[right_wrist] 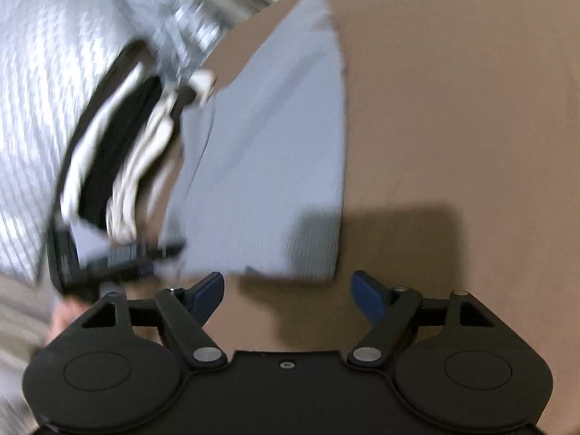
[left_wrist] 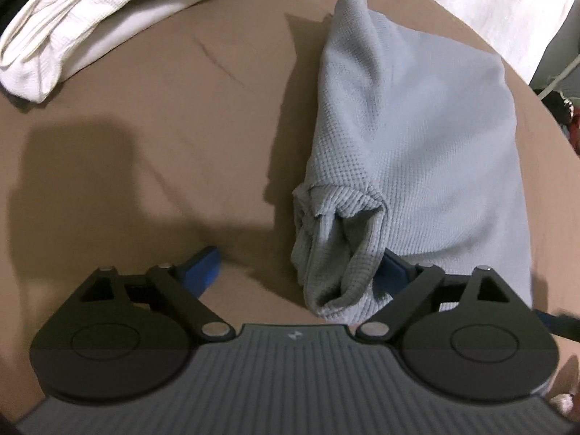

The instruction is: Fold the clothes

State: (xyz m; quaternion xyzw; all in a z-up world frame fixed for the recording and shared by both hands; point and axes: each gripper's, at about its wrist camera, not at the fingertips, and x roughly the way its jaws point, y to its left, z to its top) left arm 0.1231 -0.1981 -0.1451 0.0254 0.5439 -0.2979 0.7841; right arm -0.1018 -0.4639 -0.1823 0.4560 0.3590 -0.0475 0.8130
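Note:
A light grey-blue waffle-knit garment [left_wrist: 409, 137] lies folded in a long bundle on the brown surface [left_wrist: 163, 145]. Its rolled near end [left_wrist: 337, 246] sits between the jaws of my left gripper [left_wrist: 301, 264], which stands wide open; the right finger is partly hidden behind the cloth. In the blurred right wrist view the same garment [right_wrist: 268, 166] lies just ahead of my right gripper [right_wrist: 290, 290], which is open and empty. The left gripper [right_wrist: 119, 257] shows there at the garment's left edge.
A white garment [left_wrist: 83, 25] lies bunched at the far left of the brown surface. White cloth [left_wrist: 507, 3] hangs at the far right. In the right wrist view, white and dark clothes [right_wrist: 119, 152] lie left of the garment.

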